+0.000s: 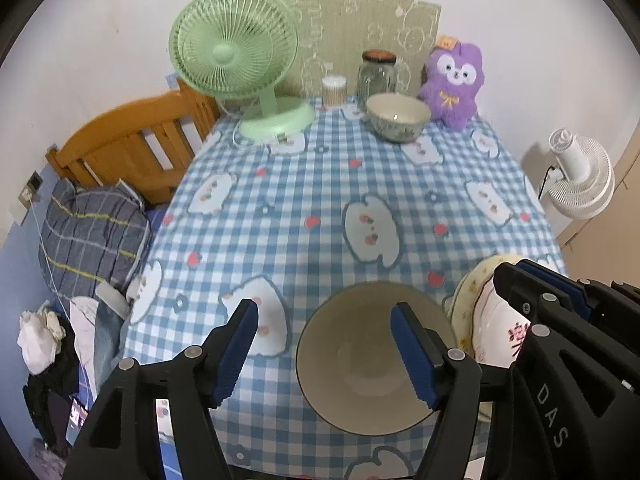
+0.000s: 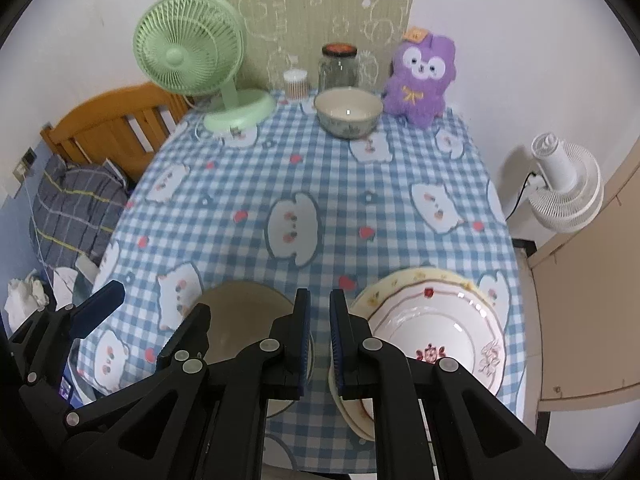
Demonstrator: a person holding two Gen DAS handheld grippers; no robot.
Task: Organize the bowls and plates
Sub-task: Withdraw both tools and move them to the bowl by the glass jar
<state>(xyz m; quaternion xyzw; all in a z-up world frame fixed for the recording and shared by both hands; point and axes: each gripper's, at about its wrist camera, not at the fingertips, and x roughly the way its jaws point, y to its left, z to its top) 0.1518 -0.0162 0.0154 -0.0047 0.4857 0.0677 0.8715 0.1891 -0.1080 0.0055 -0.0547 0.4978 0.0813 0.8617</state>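
A beige bowl (image 1: 360, 364) stands near the table's front edge; it also shows in the right wrist view (image 2: 236, 320). My left gripper (image 1: 326, 348) is open, one finger inside the bowl and one outside its left rim. A white floral plate (image 2: 436, 328) lies on a yellow-rimmed plate (image 2: 452, 278) at the front right; the stack also shows in the left wrist view (image 1: 480, 304). My right gripper (image 2: 320, 332) hovers between bowl and plates, jaws nearly together with a narrow gap, holding nothing. A second floral bowl (image 1: 398, 116) (image 2: 347, 112) stands at the back.
On the blue checked tablecloth (image 1: 300, 200) at the back stand a green fan (image 1: 236, 52), a glass jar (image 1: 378, 74), a cotton-swab tub (image 1: 334, 90) and a purple plush (image 1: 454, 80). A wooden bed (image 1: 132, 144) lies left, a white fan (image 2: 564, 184) right.
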